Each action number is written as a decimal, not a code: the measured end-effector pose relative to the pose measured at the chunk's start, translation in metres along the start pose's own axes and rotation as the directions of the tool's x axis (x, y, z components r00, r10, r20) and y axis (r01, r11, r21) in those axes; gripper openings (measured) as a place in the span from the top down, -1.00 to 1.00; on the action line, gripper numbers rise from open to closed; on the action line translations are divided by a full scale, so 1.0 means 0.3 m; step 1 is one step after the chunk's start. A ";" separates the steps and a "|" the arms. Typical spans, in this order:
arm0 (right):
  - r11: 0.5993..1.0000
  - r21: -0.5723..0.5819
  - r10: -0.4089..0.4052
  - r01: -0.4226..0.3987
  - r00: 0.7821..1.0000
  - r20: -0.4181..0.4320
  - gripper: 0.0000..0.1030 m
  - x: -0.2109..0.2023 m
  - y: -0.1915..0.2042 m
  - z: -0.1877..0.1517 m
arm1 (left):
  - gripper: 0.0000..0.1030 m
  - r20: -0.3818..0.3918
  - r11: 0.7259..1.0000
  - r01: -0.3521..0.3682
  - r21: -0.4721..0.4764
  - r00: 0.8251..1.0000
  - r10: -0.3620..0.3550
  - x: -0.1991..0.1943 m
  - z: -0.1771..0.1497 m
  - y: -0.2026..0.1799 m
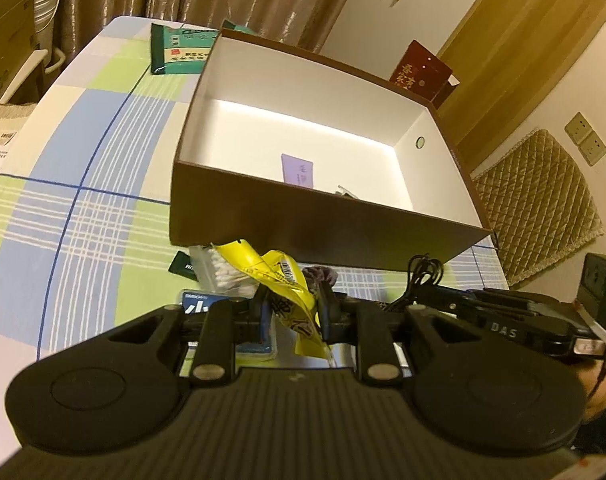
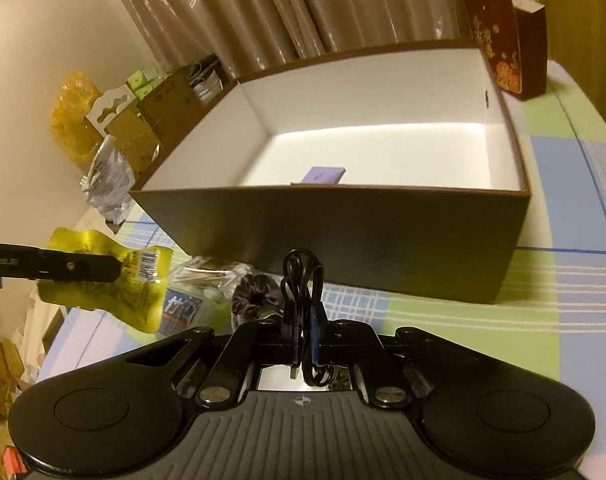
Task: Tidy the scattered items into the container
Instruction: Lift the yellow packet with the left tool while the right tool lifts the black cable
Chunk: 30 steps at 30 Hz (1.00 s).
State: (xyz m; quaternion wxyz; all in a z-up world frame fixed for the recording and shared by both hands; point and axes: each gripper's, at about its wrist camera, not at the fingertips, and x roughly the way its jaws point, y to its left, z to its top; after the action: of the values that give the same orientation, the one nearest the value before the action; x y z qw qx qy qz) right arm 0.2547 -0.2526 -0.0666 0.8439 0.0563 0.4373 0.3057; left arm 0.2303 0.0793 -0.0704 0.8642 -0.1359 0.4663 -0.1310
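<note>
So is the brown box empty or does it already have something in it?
Not empty: the brown box is open-topped, with a purple card lying on its white floor.

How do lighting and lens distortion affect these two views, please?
Left wrist view: a bright glare band crosses the box floor, and the fisheye bends the tablecloth lines. Right wrist view: the same band glares, the box's near wall is in deep shadow, edges curve.

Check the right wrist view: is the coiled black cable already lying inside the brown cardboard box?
No, the coiled black cable is clamped in the right gripper, in front of the brown cardboard box.
</note>
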 end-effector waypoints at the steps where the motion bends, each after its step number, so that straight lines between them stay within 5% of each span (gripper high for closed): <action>1: 1.000 0.000 0.001 -0.001 1.000 0.007 0.95 -0.011 0.002 0.000 | 0.64 0.001 1.000 0.001 0.005 1.000 -0.001 -0.002 0.002 -0.004; 20: 0.995 -0.097 0.032 -0.015 0.982 0.184 0.95 -0.237 0.061 0.191 | 0.64 0.102 0.990 0.051 0.134 0.993 -0.065 -0.079 0.150 -0.103; 30: 0.990 -0.120 -0.051 0.078 0.975 0.218 0.95 -0.166 -0.010 0.356 | 0.64 0.161 0.975 0.014 0.220 0.986 -0.051 -0.004 0.334 -0.118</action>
State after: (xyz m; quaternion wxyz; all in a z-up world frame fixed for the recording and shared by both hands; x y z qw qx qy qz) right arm 0.3171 -0.2648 0.0326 0.8974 0.0206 0.3251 0.2975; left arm 0.3103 0.0580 -0.0039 0.9075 -0.0584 0.3732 -0.1839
